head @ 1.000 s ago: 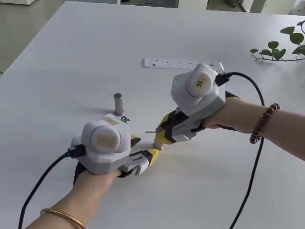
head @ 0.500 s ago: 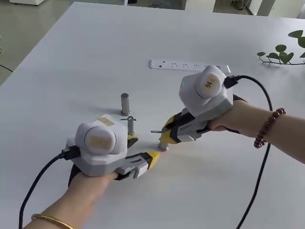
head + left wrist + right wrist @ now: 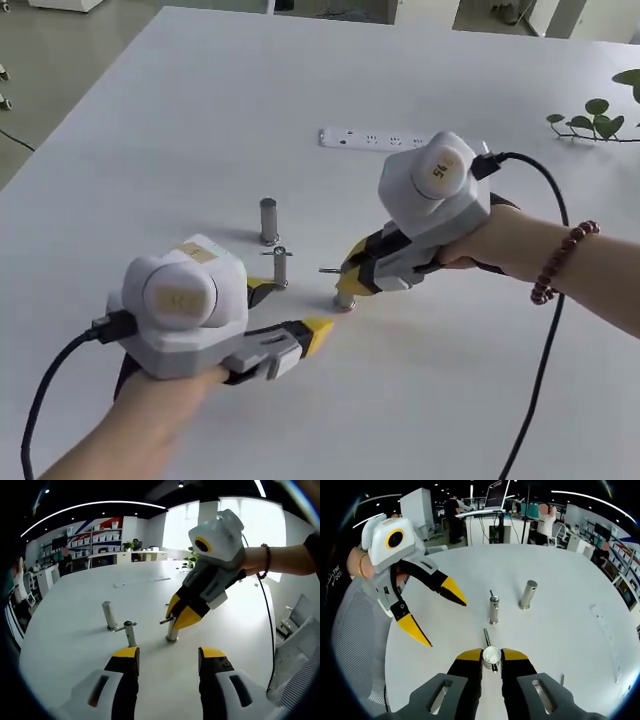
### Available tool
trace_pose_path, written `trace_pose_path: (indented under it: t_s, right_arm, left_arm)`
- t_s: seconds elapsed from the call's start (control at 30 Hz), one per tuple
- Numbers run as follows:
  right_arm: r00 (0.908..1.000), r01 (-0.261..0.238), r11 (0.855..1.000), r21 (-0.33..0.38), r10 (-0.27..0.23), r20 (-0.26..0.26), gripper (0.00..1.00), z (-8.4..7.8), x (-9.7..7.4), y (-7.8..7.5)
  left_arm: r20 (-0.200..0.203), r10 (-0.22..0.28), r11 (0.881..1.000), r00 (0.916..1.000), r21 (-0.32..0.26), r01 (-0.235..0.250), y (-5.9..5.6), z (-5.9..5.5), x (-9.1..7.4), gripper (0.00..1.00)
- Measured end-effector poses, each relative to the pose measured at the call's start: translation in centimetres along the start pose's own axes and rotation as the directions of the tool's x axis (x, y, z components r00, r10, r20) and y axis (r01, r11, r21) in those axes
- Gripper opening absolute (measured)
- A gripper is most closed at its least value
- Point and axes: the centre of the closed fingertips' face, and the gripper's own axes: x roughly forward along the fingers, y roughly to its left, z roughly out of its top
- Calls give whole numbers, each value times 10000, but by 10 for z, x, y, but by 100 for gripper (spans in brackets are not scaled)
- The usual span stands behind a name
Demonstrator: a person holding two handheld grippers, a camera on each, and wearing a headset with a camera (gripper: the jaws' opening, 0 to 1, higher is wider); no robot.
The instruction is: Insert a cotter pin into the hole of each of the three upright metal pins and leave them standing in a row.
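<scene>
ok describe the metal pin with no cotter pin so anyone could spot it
On the white table, find the power strip. The bare pin is the closest to it of three upright metal pins; the other two each show a cotter pin at the top.

All plain white on the table (image 3: 200, 120), no pattern. Three metal pins in bare silver-grey: far pin (image 3: 268, 220), middle pin (image 3: 281, 268), nearest pin (image 3: 344, 300). Left gripper (image 3: 290, 305) has a pale grey shell, black jaws, bright yellow tips and a yellowish round label. Right gripper (image 3: 347, 283) wears the same colours. Black cables (image 3: 543, 330). One o'clock, white power strip (image 3: 395, 138). Two o'clock, green leaves (image 3: 600, 108). Three o'clock, bracelet (image 3: 560, 258) of dark red-brown beads.
</scene>
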Motion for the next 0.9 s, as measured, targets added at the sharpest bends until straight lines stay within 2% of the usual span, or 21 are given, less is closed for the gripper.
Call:
trace_pose_path:
  t_s: [0.33, 0.43, 0.6, 0.9]
  right_arm:
    - [9999, 76, 9999, -81, -77, -110, 8, 1, 4, -12]
    - [9999, 94, 9999, -56, -95, -111, 8, 1, 6, -17]
    - [9999, 112, 9999, 2, -112, -115, 8, 2, 8, -21]
    - [10000, -44, 9999, -91, 44, 25, 9, 3, 10, -28]
  left_arm:
    - [-21, 175, 9998, 9998, 54, -174, 4, -1, -13, 53]
    - [81, 289, 9996, 9995, 17, -289, 6, 2, -17, 55]
    - [246, 310, 9995, 9992, -15, -309, 9, 5, -19, 57]
    - [201, 395, 9992, 9990, -35, -394, 13, 1, -21, 59]
